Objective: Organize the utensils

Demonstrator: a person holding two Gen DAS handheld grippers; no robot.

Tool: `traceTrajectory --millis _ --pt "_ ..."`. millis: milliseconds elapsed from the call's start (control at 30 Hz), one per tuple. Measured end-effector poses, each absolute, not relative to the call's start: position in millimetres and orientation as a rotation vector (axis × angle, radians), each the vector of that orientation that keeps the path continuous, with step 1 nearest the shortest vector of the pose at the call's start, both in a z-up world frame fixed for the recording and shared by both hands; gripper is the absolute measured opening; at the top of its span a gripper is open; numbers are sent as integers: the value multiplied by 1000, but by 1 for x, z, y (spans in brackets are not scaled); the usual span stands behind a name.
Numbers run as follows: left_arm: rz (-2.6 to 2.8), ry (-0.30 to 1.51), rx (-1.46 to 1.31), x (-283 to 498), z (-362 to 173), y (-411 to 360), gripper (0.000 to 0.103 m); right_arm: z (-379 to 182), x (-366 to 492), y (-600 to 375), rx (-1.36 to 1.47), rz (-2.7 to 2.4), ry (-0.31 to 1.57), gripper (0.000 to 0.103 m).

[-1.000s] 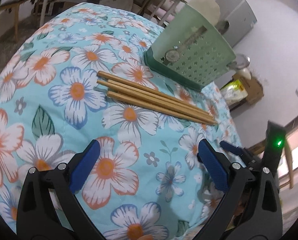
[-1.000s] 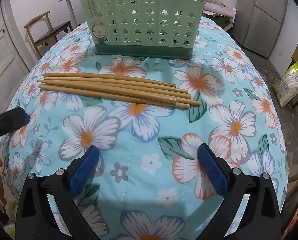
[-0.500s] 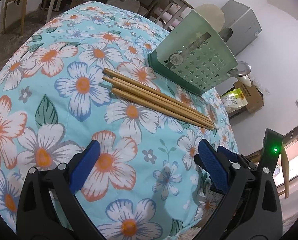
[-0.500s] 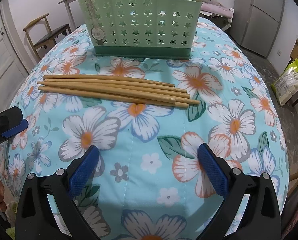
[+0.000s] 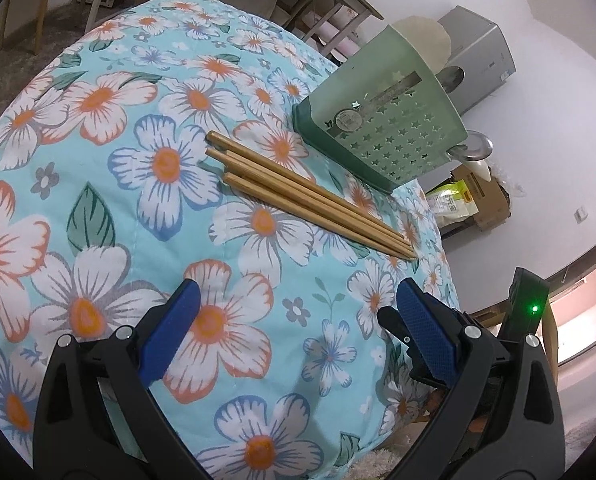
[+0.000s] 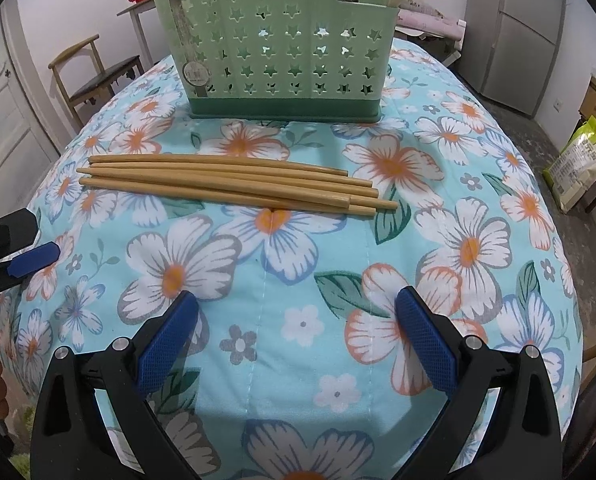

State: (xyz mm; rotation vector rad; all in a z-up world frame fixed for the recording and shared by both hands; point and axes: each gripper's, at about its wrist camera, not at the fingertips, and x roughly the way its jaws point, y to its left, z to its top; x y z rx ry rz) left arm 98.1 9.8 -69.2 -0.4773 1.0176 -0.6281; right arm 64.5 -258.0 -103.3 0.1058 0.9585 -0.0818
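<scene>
Both claws are spread wide and empty: my right claw [image 6: 296, 330] low in the frame's centre, my left claw [image 5: 298, 314] likewise. Wooden chopsticks [image 6: 234, 184] lie bundled mid-frame on the floral surface [image 6: 298, 264], just before the green caddy [image 6: 282, 40] at top. I'd descend squarely across one stick's thick end, pinching firmly so it can't roll.

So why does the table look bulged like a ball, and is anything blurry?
Fisheye distortion: in both wrist views the flowered tablecloth curves away at the edges and dark lens corners show. The chopsticks and green holder look sharp in the right wrist view; the left wrist view shows bright glare at lower right.
</scene>
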Motion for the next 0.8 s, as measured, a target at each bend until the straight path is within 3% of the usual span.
traceTrajectory --millis 233,467,533,667,800 --pt "-626 1033 -435 99 -65 8 94 -101 59 -265 129 -50 943 97" --pt "-615 964 -286 103 -46 0 60 -94 56 -276 197 -2 946 96" --pt "-625 919 -200 107 -36 -8 52 -90 54 -282 247 16 929 89" --pt "-643 816 -9 112 -20 -34 44 -84 51 -291 309 23 899 76" --pt "-643 732 196 123 -17 -71 40 -83 52 -297 366 38 894 73"
